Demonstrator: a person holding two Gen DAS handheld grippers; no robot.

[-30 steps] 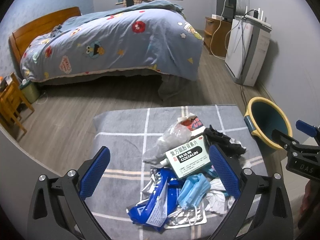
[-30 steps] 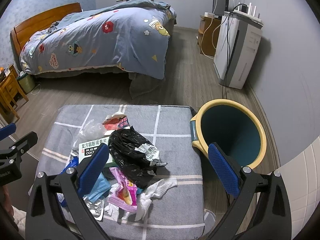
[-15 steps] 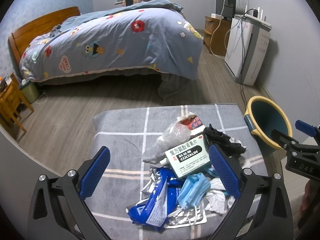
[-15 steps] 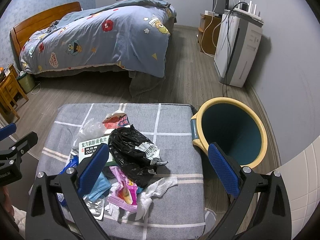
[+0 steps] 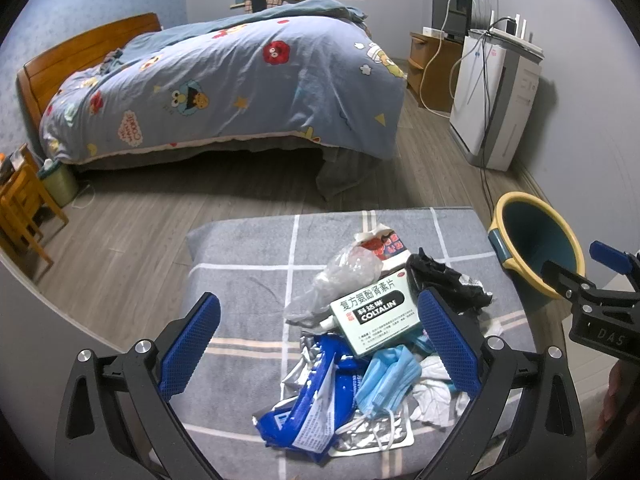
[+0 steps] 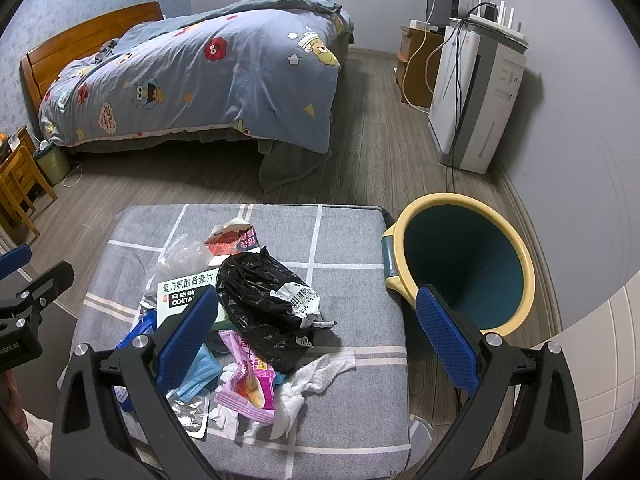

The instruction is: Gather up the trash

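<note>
We hold the left gripper (image 5: 318, 338) and the right gripper (image 6: 316, 332) above a grey checked cushion (image 6: 352, 240), both with jaws wide apart and nothing between them. The trash sits heaped on the cushion's near left part: a black plastic bag (image 6: 260, 292) on top, a green-white medicine box (image 5: 374, 312) beside it, a blue wrapper (image 5: 308, 412), a blue face mask (image 5: 386, 380), a pink packet (image 6: 248, 384) and white tissue (image 6: 316, 372). The yellow-rimmed bin (image 6: 464, 264) stands just off the cushion's right edge, mouth tilted toward us. The cushion's far half lies bare. Beyond it are wooden floor (image 6: 372, 128) and a bed (image 6: 192, 68), well apart.
</note>
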